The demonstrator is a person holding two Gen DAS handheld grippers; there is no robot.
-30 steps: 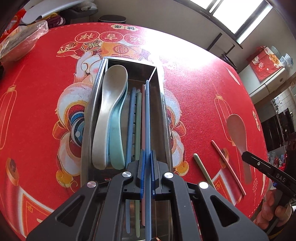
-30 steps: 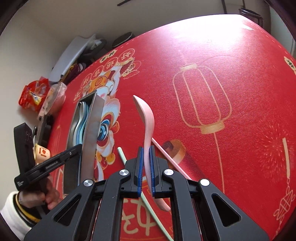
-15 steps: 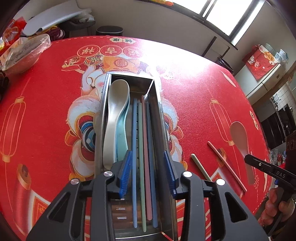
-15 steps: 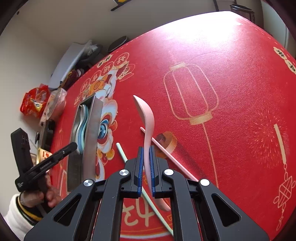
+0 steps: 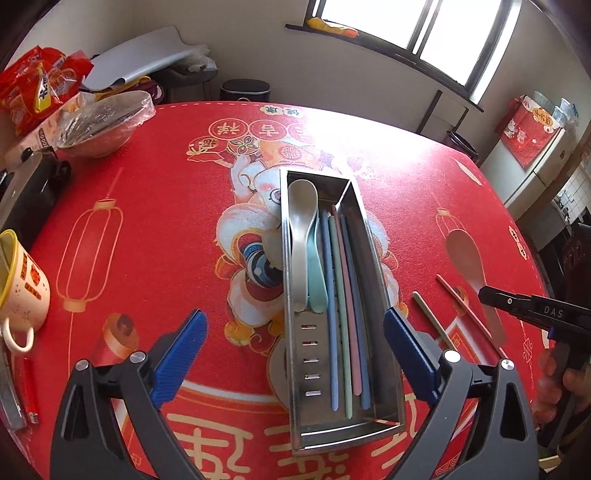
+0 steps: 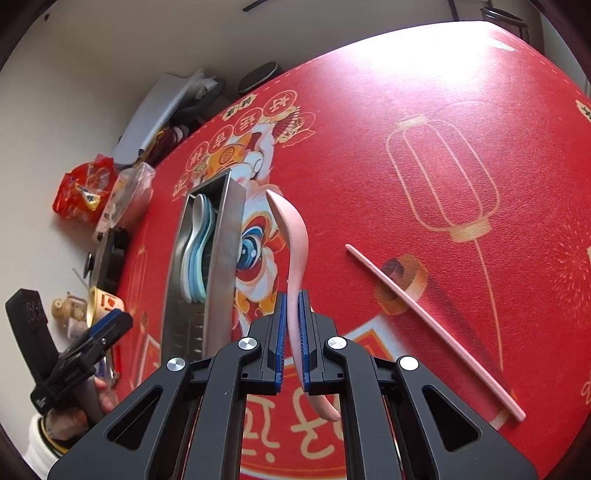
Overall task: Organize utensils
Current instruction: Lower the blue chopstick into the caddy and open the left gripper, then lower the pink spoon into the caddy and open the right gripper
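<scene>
Left gripper [image 5: 293, 347] agape, right gripper [image 6: 291, 339] clamped.

A round table [image 5: 155, 236] under a red festive tablecloth [image 6: 424, 122] printed with lanterns and a lion dancer fills most of both views ahead of the claws. Beyond its far edge stands a plain pale wall [image 5: 332, 74], with a dark-framed window [image 5: 424, 33] up and to the right throwing a bright glare patch across the cloth (washed out to near white). A small dark bin [image 5: 245, 89] sits on the floor at the wall. Far right stands a pale cabinet [image 5: 543, 173] with a red bag [image 5: 528, 133] on top.
</scene>
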